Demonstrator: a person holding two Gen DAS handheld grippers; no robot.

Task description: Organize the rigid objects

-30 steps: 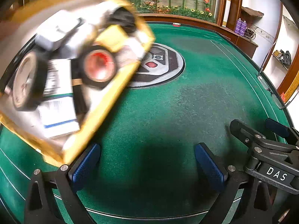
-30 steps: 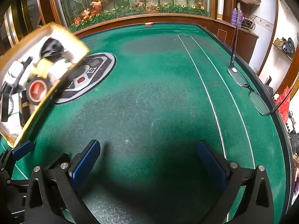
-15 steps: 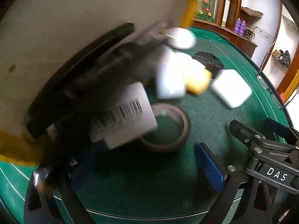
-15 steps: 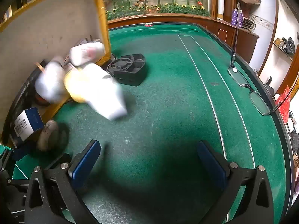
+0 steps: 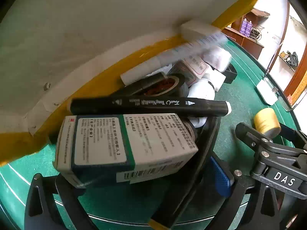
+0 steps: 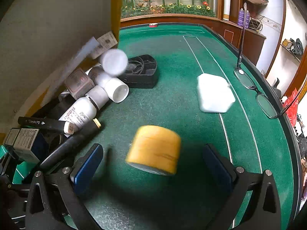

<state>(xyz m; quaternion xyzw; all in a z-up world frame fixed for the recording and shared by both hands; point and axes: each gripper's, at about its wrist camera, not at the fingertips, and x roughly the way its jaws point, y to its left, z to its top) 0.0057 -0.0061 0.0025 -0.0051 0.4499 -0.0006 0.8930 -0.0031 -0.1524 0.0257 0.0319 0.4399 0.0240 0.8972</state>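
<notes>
Between the spread fingers of the right gripper (image 6: 153, 167), which grasps nothing, a blurred yellow spool (image 6: 153, 149) sits over the green table (image 6: 172, 105); a blurred white flat block (image 6: 214, 94) lies farther out, near the white lines, and a pair of glasses (image 6: 255, 90) rests near the table's right edge; to the left, white bottles (image 6: 99, 95), a black marker (image 6: 44, 124) and a black fan housing (image 6: 142, 71) lie heaped against a tilted yellow-edged tray (image 6: 115, 9). The left gripper (image 5: 132, 180) also stands spread and clamps nothing, though a printed medicine box (image 5: 122, 145) lies across its fingers, hiding the left one; the marker (image 5: 149, 106) lies just behind the box, a roll of tape (image 5: 165, 85) beyond it, and the tray (image 5: 96, 28) looms over the pile.
</notes>
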